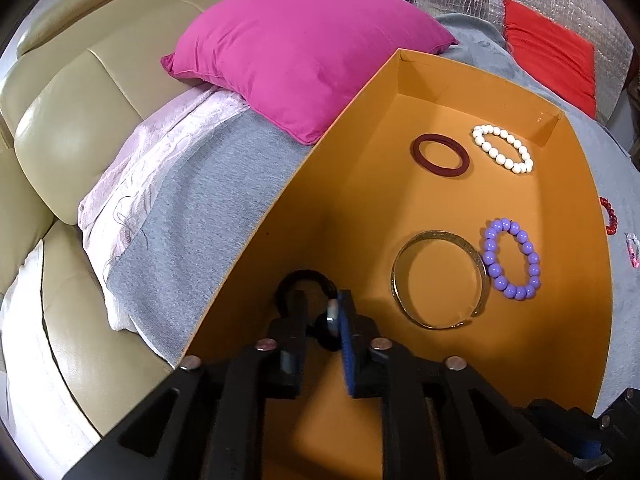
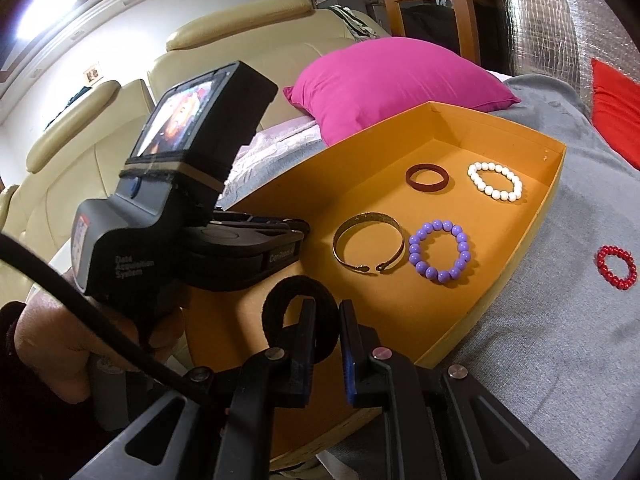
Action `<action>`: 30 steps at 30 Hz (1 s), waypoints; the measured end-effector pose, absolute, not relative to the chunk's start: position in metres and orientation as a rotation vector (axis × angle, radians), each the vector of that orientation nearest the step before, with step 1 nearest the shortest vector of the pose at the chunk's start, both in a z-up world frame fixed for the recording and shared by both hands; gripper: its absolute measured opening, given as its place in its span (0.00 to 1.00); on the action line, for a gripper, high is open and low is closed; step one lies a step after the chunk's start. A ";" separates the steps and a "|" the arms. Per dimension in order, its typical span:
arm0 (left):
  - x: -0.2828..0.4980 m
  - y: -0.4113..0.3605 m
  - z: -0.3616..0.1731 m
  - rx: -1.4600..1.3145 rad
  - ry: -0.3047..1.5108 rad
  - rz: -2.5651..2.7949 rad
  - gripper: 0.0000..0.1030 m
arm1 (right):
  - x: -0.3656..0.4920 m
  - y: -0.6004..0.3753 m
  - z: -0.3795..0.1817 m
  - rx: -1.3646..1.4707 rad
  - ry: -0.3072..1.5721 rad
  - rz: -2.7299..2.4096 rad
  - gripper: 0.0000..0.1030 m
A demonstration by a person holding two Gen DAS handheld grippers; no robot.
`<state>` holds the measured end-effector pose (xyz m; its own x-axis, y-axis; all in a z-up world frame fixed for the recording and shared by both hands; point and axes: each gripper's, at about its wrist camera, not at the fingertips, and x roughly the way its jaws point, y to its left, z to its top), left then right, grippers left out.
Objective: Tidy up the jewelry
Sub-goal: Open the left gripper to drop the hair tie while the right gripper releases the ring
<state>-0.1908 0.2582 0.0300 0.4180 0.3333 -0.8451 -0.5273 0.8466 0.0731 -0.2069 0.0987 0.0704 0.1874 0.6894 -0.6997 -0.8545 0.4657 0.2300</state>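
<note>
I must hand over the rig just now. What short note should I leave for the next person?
Left tool, right tool: a black hair tie sits at the tips in both views; I cannot tell which grips it.
Done, in the orange box: maroon hair tie, white bracelet, gold bangle, purple bracelet.
Left: the black tie, and the red bracelet on the grey blanket beside the box.
</note>
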 end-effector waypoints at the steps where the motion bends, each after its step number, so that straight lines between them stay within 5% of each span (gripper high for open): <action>1: -0.191 0.258 0.031 -0.214 1.002 0.548 0.24 | -0.207 0.099 0.071 -0.232 0.847 1.100 0.16; 13: -0.191 0.259 0.036 -0.213 0.983 0.566 0.47 | -0.196 0.083 0.080 -0.180 0.842 1.078 0.21; 30: -0.181 0.234 0.055 -0.186 0.905 0.512 0.60 | -0.143 0.016 0.089 -0.047 0.850 0.855 0.21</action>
